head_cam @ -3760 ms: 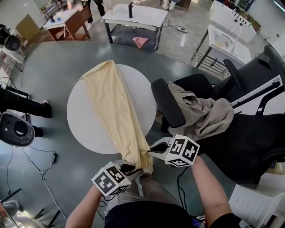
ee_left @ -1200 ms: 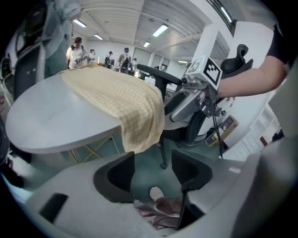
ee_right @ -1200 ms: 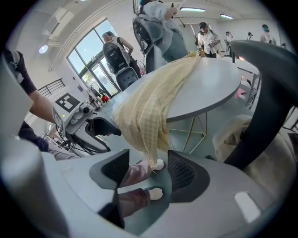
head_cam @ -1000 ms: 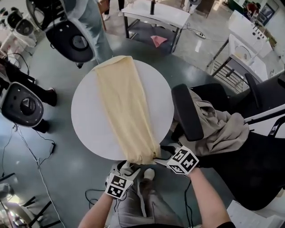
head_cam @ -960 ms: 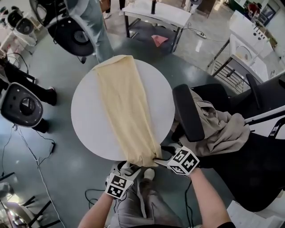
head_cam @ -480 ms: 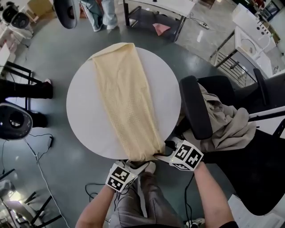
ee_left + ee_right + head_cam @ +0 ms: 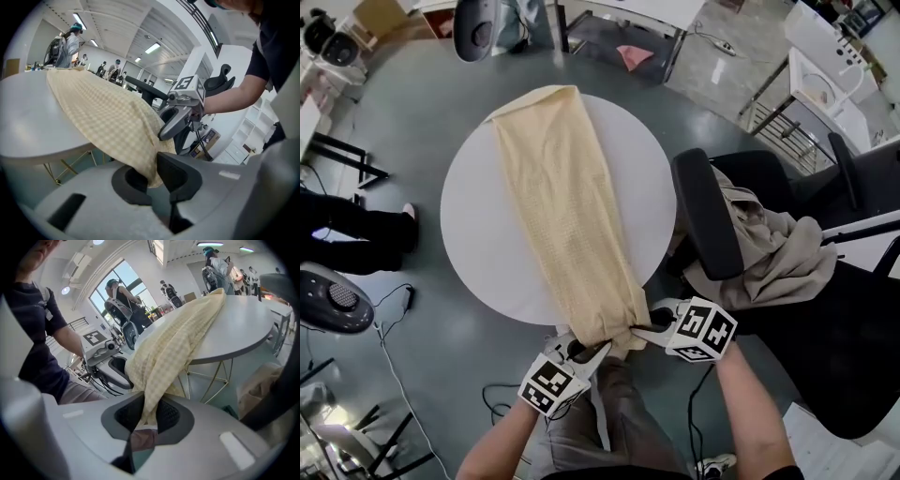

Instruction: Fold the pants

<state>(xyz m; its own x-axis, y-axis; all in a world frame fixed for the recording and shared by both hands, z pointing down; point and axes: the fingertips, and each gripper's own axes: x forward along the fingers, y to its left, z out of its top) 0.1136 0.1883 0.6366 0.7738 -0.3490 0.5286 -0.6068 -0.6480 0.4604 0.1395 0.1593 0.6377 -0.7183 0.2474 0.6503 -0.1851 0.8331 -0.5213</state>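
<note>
A pair of pale yellow checked pants (image 7: 567,202) lies in one long narrow strip across a round white surface (image 7: 478,253). Its far end reaches the far edge, and its near end spills over the edge closest to the person holding the tools. The change is at that near end. A moment ago both grippers stood with their fingers wide apart on either side of the hanging cloth, and both have just been closing. The left gripper (image 7: 581,351) now has its dark fingers (image 7: 176,174) pinched on the lower left corner of the fabric, which runs up out of them towards the surface. The right gripper (image 7: 645,329) has its ribbed fingers (image 7: 169,415) clamped on a gathered fold at the right corner, with the cloth rising from between them. The two tools sit close together just below the rim, and the end of the pants bunches slightly between them. The rest of the garment lies flat and undisturbed on the surface. To the right, well apart, a black office chair (image 7: 698,220) carries a heap of beige clothing (image 7: 769,258) that nothing is touching. With both corners now gripped, the pants look ready for their first fold, most likely by carrying this near end up and over towards the far end, though no fold has been made yet.
</note>
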